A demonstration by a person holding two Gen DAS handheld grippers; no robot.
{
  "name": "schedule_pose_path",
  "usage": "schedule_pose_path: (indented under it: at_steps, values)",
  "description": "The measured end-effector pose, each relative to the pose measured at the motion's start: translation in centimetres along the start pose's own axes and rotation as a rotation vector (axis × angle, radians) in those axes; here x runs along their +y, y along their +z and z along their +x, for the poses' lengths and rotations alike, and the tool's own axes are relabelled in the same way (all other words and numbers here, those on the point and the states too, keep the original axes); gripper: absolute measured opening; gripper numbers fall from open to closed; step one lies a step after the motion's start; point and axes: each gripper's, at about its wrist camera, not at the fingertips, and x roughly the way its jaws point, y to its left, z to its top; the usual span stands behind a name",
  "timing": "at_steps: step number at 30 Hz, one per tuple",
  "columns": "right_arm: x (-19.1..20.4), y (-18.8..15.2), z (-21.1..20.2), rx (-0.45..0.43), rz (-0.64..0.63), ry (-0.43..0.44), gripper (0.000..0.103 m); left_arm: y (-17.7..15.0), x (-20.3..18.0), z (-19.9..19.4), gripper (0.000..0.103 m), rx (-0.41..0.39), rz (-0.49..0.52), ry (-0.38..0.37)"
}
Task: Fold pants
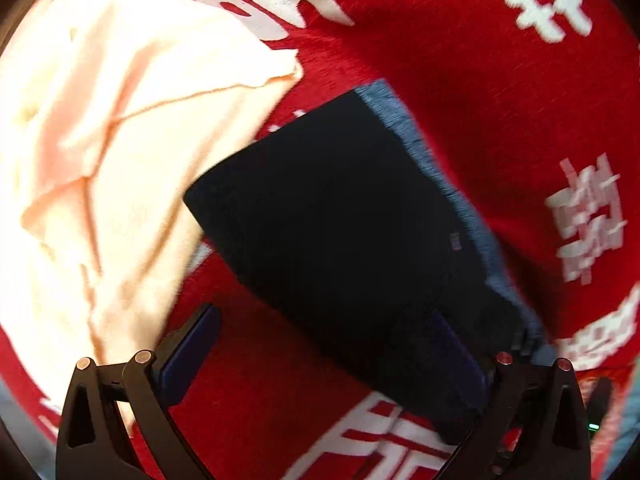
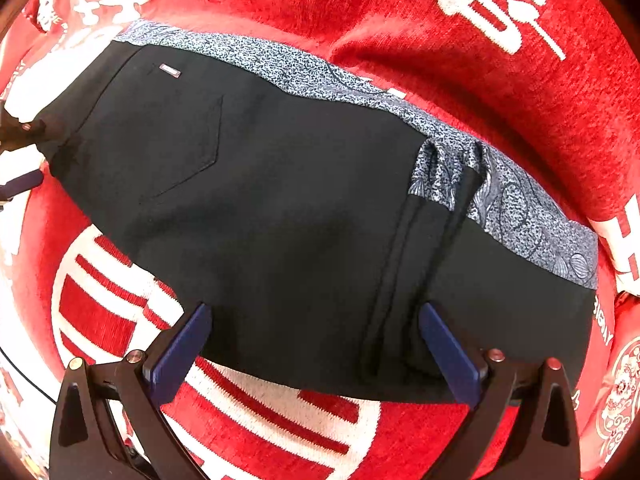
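The black pants (image 2: 280,208) lie folded flat on a red cloth, with a back pocket and a small metal tag showing. A blue-grey patterned garment (image 2: 520,216) sticks out from under their far edge. My right gripper (image 2: 316,320) is open, its blue pads (image 2: 448,348) straddling the pants' near edge. In the left wrist view the pants (image 1: 340,208) lie to the front right. My left gripper (image 1: 324,344) is open over their near corner; the right finger (image 1: 460,364) overlaps the dark fabric. The left gripper also shows at the far left of the right wrist view (image 2: 20,160).
A red cloth with white characters (image 2: 500,92) covers the whole surface. A pale peach garment (image 1: 112,152) lies crumpled to the left of the pants in the left wrist view.
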Motion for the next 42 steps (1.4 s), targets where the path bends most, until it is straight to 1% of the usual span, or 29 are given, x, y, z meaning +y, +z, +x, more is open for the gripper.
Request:
schedule_pose_path:
  at_steps: [4, 7, 8, 12, 14, 20, 22, 24, 25, 27, 29, 30, 31, 32, 33, 34, 35, 37, 39, 40, 41, 42]
  values:
    - [-0.1, 0.3, 0.2, -0.006, -0.003, 0.002, 0.103, -0.1, 1.2, -0.2, 0.103, -0.026, -0.019, -0.067]
    - [0.0, 0.3, 0.3, -0.010, -0.001, 0.001, 0.103, -0.1, 1.3, -0.1, 0.103, -0.029, -0.010, -0.070]
    - [0.0, 0.3, 0.3, -0.011, -0.001, 0.001, 0.103, 0.0, 1.2, -0.2, 0.103, -0.029, -0.007, -0.068]
    - [0.3, -0.3, -0.4, -0.011, 0.001, 0.001, 0.103, -0.2, 0.4, -0.4, 0.103, -0.006, -0.014, -0.125]
    - [0.3, -0.3, -0.4, -0.010, 0.002, 0.001, 0.103, -0.1, 0.0, 0.1, 0.103, -0.003, -0.012, -0.135]
    - [0.3, -0.5, -0.6, -0.014, 0.002, 0.004, 0.103, 0.7, -1.2, 1.3, 0.103, -0.020, -0.022, -0.161]
    - [0.2, -0.5, -0.7, -0.016, 0.002, 0.007, 0.103, 1.0, -1.3, 0.8, 0.103, -0.026, -0.045, -0.200]
    - [0.2, -0.6, -0.7, -0.019, 0.001, 0.011, 0.103, 1.3, -1.9, 0.3, 0.103, -0.043, -0.029, -0.228]
    - [0.1, -0.6, -0.7, -0.021, 0.001, 0.012, 0.103, 1.3, -2.0, 0.4, 0.103, -0.042, -0.016, -0.213]
    - [0.1, -0.5, -0.8, -0.018, -0.004, 0.011, 0.103, 1.3, -1.9, 1.9, 0.103, 0.000, -0.014, -0.136]
    - [0.1, -0.2, -1.4, -0.021, -0.018, 0.004, 0.103, 1.3, -2.7, 2.1, 0.103, -0.020, 0.011, -0.095]
    - [0.0, 0.1, -2.1, -0.034, -0.022, -0.005, 0.103, 1.3, -3.1, 2.1, 0.101, -0.012, 0.026, -0.066]
    - [-0.1, 0.4, -2.8, -0.046, -0.022, -0.009, 0.103, 1.3, -3.7, 2.3, 0.091, -0.008, 0.047, -0.008]
    - [-0.4, 1.0, -4.1, -0.064, -0.015, 0.003, 0.103, 1.1, -4.2, 2.3, 0.084, -0.022, 0.059, 0.065]
    - [-0.8, 1.7, -5.3, -0.079, -0.001, 0.026, 0.103, 1.0, -4.7, 2.3, 0.068, -0.034, 0.076, 0.127]
    - [-1.0, 2.2, -6.0, -0.087, 0.007, 0.042, 0.103, 0.9, -5.1, 2.2, 0.048, -0.045, 0.095, 0.168]
    - [-1.4, 3.3, -7.1, -0.096, 0.024, 0.082, 0.103, 0.8, -5.3, 2.1, 0.044, -0.051, 0.124, 0.205]
    - [-1.9, 5.3, -8.4, -0.090, 0.044, 0.146, 0.103, 0.4, -6.1, 1.8, 0.039, -0.069, 0.173, 0.235]
    - [-1.9, 8.1, -9.4, -0.075, 0.069, 0.240, 0.100, -0.7, -8.1, 1.5, 0.037, -0.110, 0.299, 0.316]
    - [-1.6, 9.5, -9.8, -0.072, 0.077, 0.283, 0.097, -1.7, -9.5, 1.5, 0.037, -0.143, 0.394, 0.376]
    - [-0.9, 11.4, -10.1, -0.060, 0.074, 0.329, 0.090, -2.6, -10.6, 1.6, 0.037, -0.166, 0.462, 0.420]
    - [-0.1, 12.7, -10.2, -0.038, 0.064, 0.359, 0.089, -3.4, -11.6, 1.8, 0.037, -0.187, 0.523, 0.461]
